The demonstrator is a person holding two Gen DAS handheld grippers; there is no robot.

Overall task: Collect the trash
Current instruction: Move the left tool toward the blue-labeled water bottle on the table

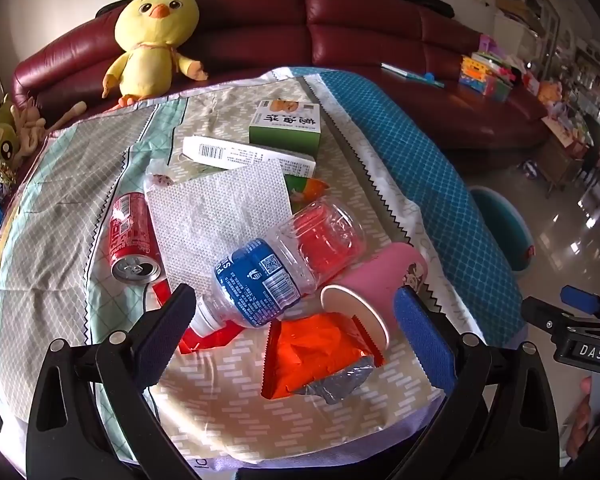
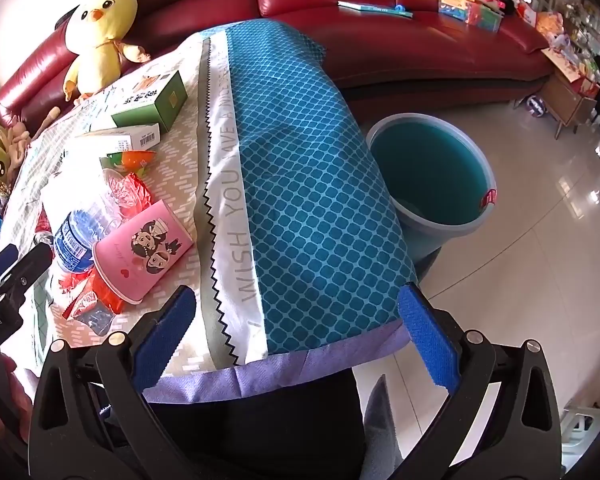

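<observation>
1. Spread jaws of the left gripper (image 1: 292, 328) sit nearest the lens, empty, straddling the bottle's cap end and the cup's mouth. The right gripper (image 2: 296, 328) is also wide apart and empty, over the cloth's blue side.
2. Across the bench (image 2: 312, 184) lies a patterned cloth, loose and creased; a dragged jaw could snag it and shift the whole pile.
3. On the floor just beside the bench, the teal bucket (image 2: 432, 176) stands open, probably where the trash goes.
4. Thin and dimpled, the paper towel (image 1: 216, 216) would tear or slip from a pinch.
5. Clear, ribbed and round, the plastic bottle (image 1: 284, 264) lies across the towel and may roll.
6. Touching it, the pink paper cup (image 1: 376, 284) is on its side and would crush easily.
7. Dented and glossy, the red can (image 1: 130, 236) could roll.
8. A crinkly orange wrapper (image 1: 316, 356) lies nearest.
</observation>
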